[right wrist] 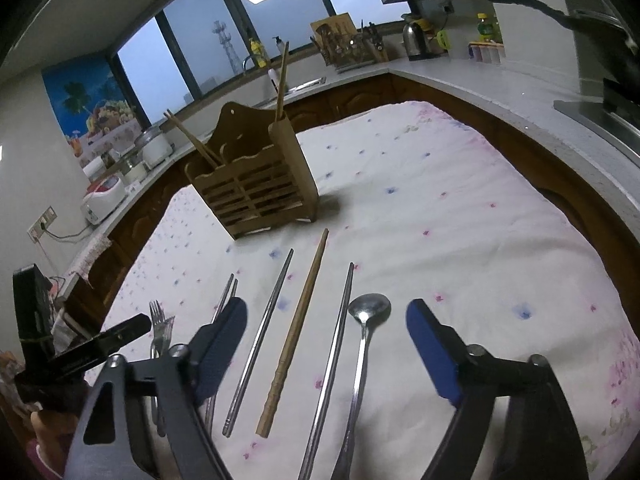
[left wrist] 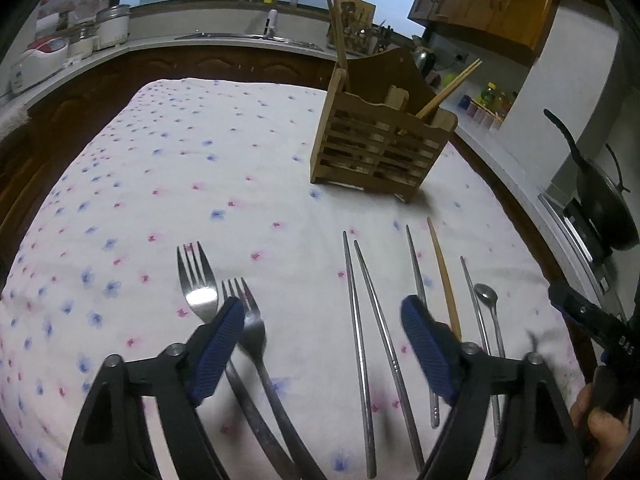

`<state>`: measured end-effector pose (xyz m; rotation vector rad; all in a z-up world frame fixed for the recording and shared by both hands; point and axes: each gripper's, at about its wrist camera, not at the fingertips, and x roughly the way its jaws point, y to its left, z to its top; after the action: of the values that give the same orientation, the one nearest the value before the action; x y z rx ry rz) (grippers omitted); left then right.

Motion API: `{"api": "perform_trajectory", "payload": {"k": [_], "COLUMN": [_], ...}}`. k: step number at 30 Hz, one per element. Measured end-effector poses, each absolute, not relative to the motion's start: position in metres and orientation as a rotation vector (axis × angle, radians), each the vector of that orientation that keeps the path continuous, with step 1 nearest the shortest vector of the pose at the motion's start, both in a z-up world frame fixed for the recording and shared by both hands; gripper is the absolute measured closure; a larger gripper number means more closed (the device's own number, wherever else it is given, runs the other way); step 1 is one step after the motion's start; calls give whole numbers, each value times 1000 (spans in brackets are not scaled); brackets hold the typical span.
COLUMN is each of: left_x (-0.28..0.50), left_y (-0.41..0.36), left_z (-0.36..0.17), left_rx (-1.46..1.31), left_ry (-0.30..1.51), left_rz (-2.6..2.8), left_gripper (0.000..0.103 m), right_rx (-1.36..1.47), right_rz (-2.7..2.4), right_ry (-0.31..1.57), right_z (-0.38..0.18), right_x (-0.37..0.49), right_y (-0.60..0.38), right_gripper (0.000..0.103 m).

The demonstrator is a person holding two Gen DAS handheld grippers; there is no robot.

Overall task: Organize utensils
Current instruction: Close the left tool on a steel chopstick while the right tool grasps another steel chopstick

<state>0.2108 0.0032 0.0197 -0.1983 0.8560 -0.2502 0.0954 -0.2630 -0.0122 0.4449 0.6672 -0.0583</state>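
Note:
A slatted wooden utensil holder [left wrist: 380, 152] [right wrist: 256, 192] stands on the flowered tablecloth [left wrist: 160, 184] with wooden chopsticks leaning in two of its slots. In front of it lie two forks [left wrist: 198, 280], a pair of metal chopsticks [left wrist: 356, 320], two more metal chopsticks, one wooden chopstick [left wrist: 442, 272] [right wrist: 304, 320] and a spoon [left wrist: 486, 294] [right wrist: 368, 308]. My left gripper [left wrist: 323, 304] hovers open over the metal pair, its left pad above the right fork. My right gripper [right wrist: 327, 306] hangs open over the wooden chopstick, a metal chopstick [right wrist: 340, 320] and the spoon. Neither holds anything.
A kitchen counter wraps around the table, with a rice cooker [left wrist: 38, 56] and pots at the left, a sink under the window, a knife rack and kettle [right wrist: 416, 40] at the back. A dark wok [left wrist: 604, 208] sits on the stove at the right.

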Motion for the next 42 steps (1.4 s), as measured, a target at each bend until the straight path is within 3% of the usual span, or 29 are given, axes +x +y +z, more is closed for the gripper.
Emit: {"api": "perform_trajectory", "payload": {"k": [10,23,36,42], "left_x": [245,299,335,353], "left_y": [-18,-46,-64,-60], "left_z": [5,-26,-39,-43], "left_rx": [-143,-64,-13,-42], "left_ry": [926,1040,1066,1074], "left_rz": [-301,-340,-379,-378], "left_gripper": [49,71,76,98], "right_rx": [437,351,312,293], "right_rz": [-46,-33,-39,-43], "right_ry": [720,887,962,958], "right_z": [-22,-51,-66,-67], "right_x": [122,185,203,206], "right_y": [-267,-265,-266,-263], "right_gripper": [42,76,92,95]}}
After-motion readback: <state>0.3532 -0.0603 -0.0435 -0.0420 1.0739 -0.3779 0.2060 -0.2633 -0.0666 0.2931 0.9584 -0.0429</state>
